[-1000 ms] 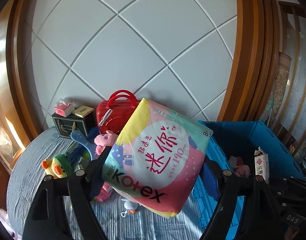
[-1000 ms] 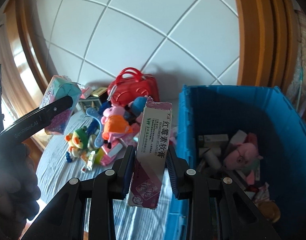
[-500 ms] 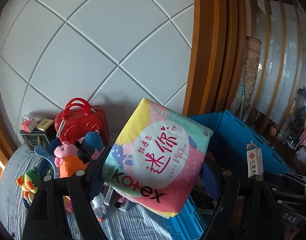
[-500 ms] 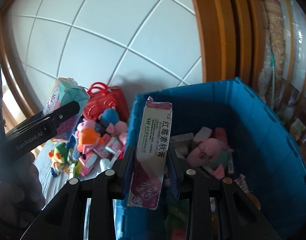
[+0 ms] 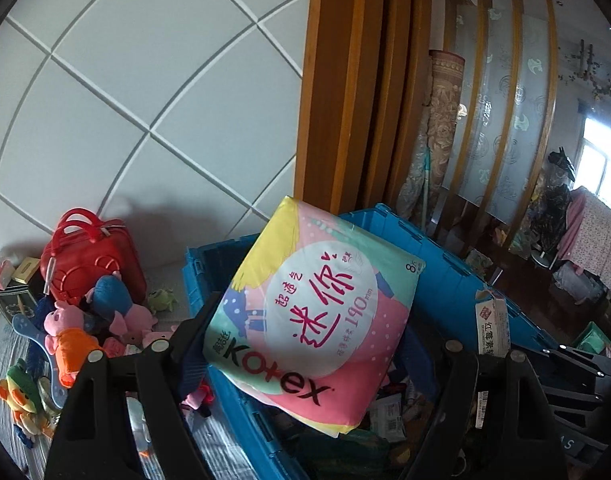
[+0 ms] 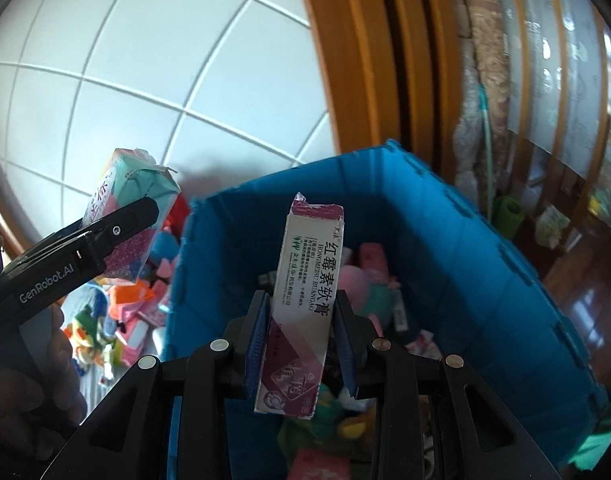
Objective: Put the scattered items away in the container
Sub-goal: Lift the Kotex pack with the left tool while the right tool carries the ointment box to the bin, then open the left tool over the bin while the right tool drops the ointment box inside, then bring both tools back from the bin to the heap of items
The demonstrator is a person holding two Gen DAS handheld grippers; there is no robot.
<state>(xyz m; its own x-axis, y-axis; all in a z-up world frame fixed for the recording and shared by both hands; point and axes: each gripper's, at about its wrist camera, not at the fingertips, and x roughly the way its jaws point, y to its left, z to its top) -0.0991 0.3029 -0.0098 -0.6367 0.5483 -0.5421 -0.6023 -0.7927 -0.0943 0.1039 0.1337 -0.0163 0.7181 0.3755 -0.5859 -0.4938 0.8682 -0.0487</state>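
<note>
**Left wrist view and right wrist view: both held items over the blue crate**

Left wrist view. Left gripper (image 5: 305,344): fingers clamped on a Kotex pad pack (image 5: 313,320), one finger at each side edge of the soft pack. The pack stands tilted, its printed face to the camera, and hangs over the near-left part of the blue crate (image 5: 445,264). Scattered items lie on the striped cloth of the table (image 5: 9,352) left of the crate: red handbag (image 5: 89,256), pig plush in orange (image 5: 65,340), blue plush (image 5: 109,300), small green plush (image 5: 161,300), duck toy (image 5: 17,392), dark box (image 5: 9,300).

Right wrist view. Right gripper (image 6: 301,344): blue-padded fingers clamped on an ointment carton (image 6: 305,304), gripped across its lower half. The carton stands nearly upright, its torn top flap uppermost, directly above the open crate (image 6: 465,248). Crate contents below: a pink plush (image 6: 357,284) and assorted small packets, partly blurred. The left gripper (image 6: 117,232) shows at the left edge with the pad pack (image 6: 129,196) beside the crate's left wall.
</note>
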